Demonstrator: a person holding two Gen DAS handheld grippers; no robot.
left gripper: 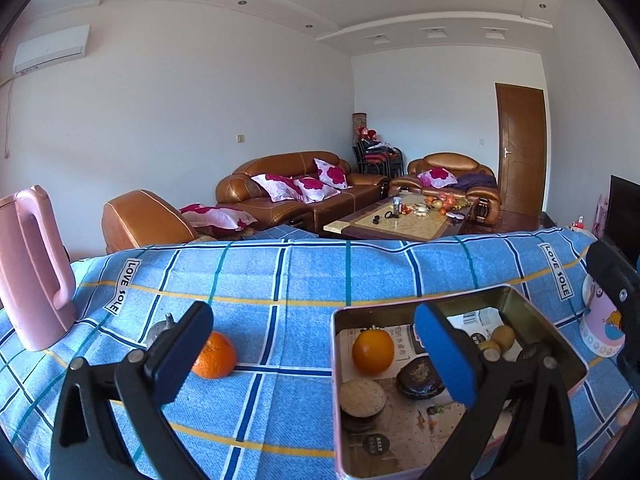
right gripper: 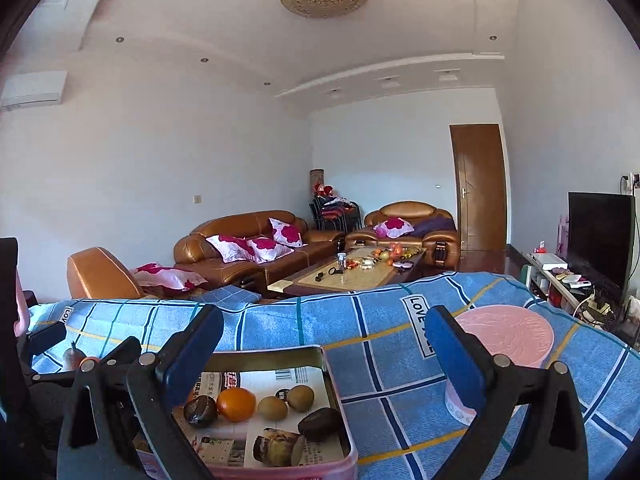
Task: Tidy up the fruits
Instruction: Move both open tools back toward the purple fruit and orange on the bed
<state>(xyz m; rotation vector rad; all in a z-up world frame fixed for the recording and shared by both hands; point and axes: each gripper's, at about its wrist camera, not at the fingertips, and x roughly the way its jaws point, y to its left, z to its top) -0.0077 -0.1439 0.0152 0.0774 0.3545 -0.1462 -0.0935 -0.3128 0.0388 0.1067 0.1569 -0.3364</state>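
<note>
My left gripper (left gripper: pixel 312 354) is open, with nothing but blue checked cloth between its fingers. A loose orange (left gripper: pixel 214 356) lies on the cloth just right of its left finger, and a grey-brown pear-shaped fruit (left gripper: pixel 160 328) sits partly hidden behind that finger. To the right, an open pink-rimmed tin (left gripper: pixel 384 312) holds an orange (left gripper: pixel 372 352), dark fruits (left gripper: pixel 420 376) and kiwis (left gripper: pixel 502 336). My right gripper (right gripper: pixel 324 356) is open too, over the tin's (right gripper: pixel 272 354) right end. Inside the tin lie an orange (right gripper: pixel 236 404), two kiwis (right gripper: pixel 272 408) and dark fruits (right gripper: pixel 320 424).
A pink kettle (left gripper: pixel 32 268) stands at the cloth's left end. A round pink container with a lid (right gripper: pixel 504 336) sits right of the tin. Beyond the table are brown sofas (left gripper: pixel 288 188), a coffee table (left gripper: pixel 400 216) and a TV (right gripper: pixel 600 232).
</note>
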